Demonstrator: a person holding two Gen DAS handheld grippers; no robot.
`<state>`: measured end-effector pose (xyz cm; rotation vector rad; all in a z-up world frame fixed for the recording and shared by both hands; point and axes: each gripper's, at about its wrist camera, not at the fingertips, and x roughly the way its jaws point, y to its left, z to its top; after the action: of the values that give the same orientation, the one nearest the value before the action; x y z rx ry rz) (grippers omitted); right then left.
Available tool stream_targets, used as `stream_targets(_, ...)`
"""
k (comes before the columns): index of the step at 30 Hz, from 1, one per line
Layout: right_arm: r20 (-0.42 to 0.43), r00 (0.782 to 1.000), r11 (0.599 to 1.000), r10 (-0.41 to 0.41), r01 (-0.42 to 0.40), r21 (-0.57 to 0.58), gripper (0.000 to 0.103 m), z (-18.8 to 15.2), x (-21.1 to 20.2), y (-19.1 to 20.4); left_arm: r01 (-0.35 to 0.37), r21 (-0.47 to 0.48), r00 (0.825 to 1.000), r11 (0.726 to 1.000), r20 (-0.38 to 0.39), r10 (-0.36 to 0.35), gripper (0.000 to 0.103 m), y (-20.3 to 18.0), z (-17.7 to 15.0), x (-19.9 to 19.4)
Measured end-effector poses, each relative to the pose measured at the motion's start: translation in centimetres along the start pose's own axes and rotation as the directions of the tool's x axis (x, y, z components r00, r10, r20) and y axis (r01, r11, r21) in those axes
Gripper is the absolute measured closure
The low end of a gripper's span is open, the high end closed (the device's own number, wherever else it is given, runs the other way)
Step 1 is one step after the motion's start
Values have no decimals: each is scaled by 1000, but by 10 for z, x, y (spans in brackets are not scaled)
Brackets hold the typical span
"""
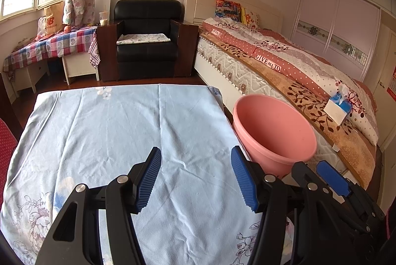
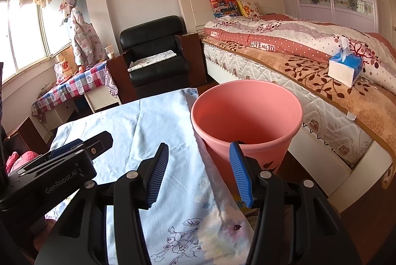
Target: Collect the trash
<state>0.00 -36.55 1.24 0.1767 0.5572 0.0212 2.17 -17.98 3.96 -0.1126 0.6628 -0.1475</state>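
A pink plastic bin (image 1: 279, 156) stands on the floor between the table's right edge and the bed; its wall (image 2: 259, 153) fills the middle of the right wrist view. A small dark bit shows low inside it. The table is covered by a light blue floral cloth (image 1: 111, 128). My left gripper (image 1: 195, 178) hangs open over the cloth with nothing between its blue pads. My right gripper (image 2: 199, 173) is open too, straddling the cloth's right edge and the bin's near wall, and holds nothing. Each gripper shows at the edge of the other's view: right gripper (image 1: 319, 178), left gripper (image 2: 96, 141).
A bed (image 2: 321, 81) with a patterned quilt runs along the right, with a blue tissue box (image 2: 345, 66) near its edge. A black armchair (image 1: 146, 42) stands behind the table, and a checked side table (image 1: 49, 47) sits under the window. A red dotted chair (image 1: 7, 146) is at the left.
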Motion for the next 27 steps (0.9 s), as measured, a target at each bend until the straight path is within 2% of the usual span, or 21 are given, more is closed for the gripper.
stream_targets(27,-4,1000,1000,-5,5,3,51,-1,2,-2,7,-1,1000,1000,-11,-7,45,0,0,2)
